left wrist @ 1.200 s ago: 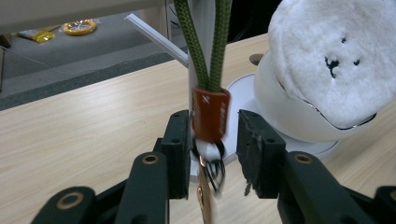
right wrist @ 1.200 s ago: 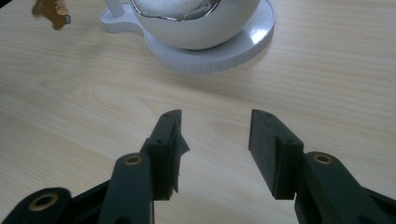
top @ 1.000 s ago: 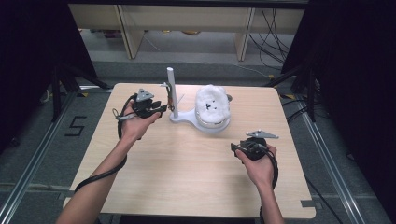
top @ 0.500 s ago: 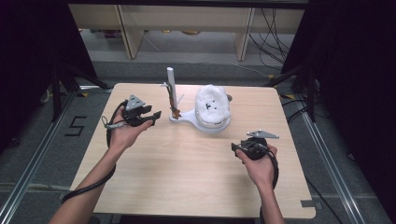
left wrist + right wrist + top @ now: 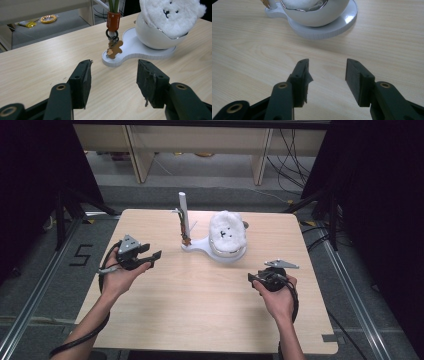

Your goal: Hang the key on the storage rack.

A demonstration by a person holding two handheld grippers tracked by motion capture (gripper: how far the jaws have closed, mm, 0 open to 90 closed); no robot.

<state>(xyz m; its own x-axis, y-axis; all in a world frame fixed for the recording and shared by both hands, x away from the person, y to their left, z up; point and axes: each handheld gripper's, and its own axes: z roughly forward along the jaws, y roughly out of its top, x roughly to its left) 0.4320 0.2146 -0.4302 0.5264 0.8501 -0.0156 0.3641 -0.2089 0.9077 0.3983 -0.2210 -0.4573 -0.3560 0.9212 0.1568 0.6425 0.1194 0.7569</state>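
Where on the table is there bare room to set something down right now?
Bare wood lies between the left tongs and right tongs, and along the table's near edge. It is crowded at the far middle: the white stand with its post and plush-topped bowl.

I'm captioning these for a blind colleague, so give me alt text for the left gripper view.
The left gripper is open with nothing between its black jaws, which have just been opening, and points across the wooden table at a gingerbread-man charm hanging from an orange collar over a white stand. Behind, a fluffy white bear face sits in the white bowl.
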